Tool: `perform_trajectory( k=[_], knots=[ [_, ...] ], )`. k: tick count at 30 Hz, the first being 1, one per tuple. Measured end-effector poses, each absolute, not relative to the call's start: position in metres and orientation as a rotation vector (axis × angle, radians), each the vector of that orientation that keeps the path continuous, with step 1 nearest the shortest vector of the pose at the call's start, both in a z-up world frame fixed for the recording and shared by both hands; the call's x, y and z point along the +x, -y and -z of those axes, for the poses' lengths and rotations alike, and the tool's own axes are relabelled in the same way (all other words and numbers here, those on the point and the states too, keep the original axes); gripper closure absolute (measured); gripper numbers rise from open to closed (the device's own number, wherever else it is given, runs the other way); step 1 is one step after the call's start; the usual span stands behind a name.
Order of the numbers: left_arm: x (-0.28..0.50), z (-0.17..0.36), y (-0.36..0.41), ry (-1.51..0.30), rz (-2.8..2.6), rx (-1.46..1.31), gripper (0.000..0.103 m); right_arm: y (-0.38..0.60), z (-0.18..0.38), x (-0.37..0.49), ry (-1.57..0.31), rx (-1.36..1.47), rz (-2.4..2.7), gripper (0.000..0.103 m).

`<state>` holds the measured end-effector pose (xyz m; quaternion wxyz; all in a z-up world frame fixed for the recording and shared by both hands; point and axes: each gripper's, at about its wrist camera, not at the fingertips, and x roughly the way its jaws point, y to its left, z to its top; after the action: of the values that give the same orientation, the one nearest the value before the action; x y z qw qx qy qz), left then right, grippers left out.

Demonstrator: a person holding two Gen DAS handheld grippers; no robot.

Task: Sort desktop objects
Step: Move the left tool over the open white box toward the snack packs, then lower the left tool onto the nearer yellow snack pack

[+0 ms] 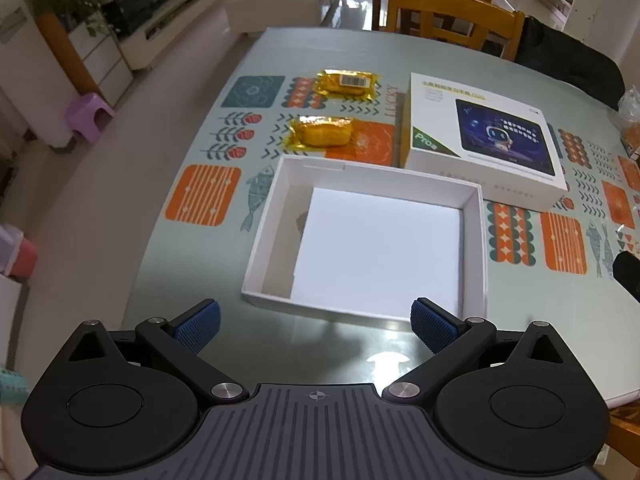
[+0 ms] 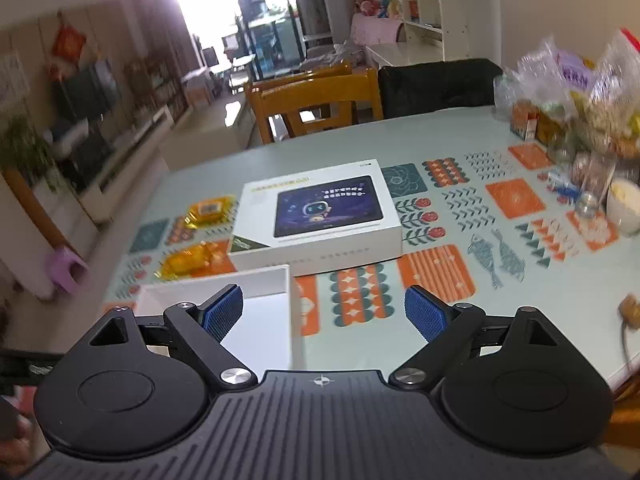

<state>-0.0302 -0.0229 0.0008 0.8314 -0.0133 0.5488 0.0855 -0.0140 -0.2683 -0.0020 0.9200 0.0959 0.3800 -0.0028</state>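
An open white box tray (image 1: 272,216) lies on the table in front of my left gripper (image 1: 315,325), which is open and holds nothing. Beyond the tray are two yellow wrapped snack packets: a near one (image 1: 323,132) and a far one (image 1: 347,84) with a barcode. The white box lid (image 1: 436,140) printed with a tablet lies to the tray's right. In the right wrist view my right gripper (image 2: 323,314) is open and empty, above the tray's right corner (image 2: 294,304); the lid (image 2: 320,208) and both packets (image 2: 192,262) (image 2: 210,210) lie ahead.
The table (image 1: 200,280) has a patterned cover. Bags, jars and a white bowl (image 2: 624,204) crowd its right side. Wooden chairs (image 1: 448,16) and a black chair (image 2: 436,86) stand at the far edge. A purple stool (image 1: 88,114) is on the floor left.
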Motion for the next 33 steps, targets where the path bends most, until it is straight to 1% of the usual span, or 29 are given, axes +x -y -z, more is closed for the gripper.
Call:
perform_trajectory(
  k=[8, 19, 33],
  knots=[
    [-0.010, 0.005, 0.011, -1.183, -0.166, -0.038, 0.000, 0.251, 0.007, 0.005, -0.831, 0.164, -0.009, 0.000],
    [0.027, 0.007, -0.017, -1.185, -0.145, -0.048, 0.000, 0.215, -0.001, 0.040, -0.823, 0.142, -0.012, 0.000],
    [0.093, 0.015, -0.051, -1.211, -0.115, -0.067, 0.000, 0.171, -0.003, 0.093, -0.819, 0.117, 0.017, 0.000]
  ],
)
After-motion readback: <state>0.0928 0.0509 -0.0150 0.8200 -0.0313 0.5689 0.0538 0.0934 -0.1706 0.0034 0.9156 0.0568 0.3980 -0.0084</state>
